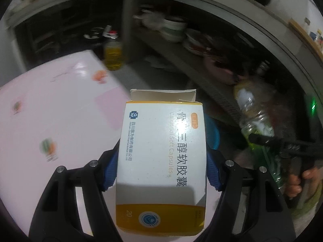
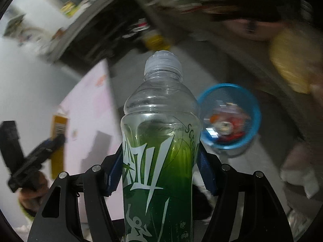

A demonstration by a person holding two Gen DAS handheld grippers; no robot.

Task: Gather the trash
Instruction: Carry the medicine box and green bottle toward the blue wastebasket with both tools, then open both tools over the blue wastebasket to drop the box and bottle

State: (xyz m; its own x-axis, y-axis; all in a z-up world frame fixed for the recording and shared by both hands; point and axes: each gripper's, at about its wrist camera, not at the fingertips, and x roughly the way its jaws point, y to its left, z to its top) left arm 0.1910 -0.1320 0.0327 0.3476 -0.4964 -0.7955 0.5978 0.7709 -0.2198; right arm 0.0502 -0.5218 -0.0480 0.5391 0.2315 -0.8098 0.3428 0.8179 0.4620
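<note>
L gripper [image 1: 161,161]: blue pads clamped on both sides of white-and-orange cardboard medicine box [image 1: 161,161], top flap open, held in air w/ pink flower-print tabletop [image 1: 60,111] behind. R gripper [image 2: 159,173]: pads closed on clear plastic bottle w/ green label [image 2: 161,141], cap on, held in air. Round blue plastic bin [image 2: 228,117] on floor just right of bottle, wrappers inside.

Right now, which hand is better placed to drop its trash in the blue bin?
Right. Its bottle is held just beside the bin, while in the left view the bin is mostly hidden behind the box.
</note>
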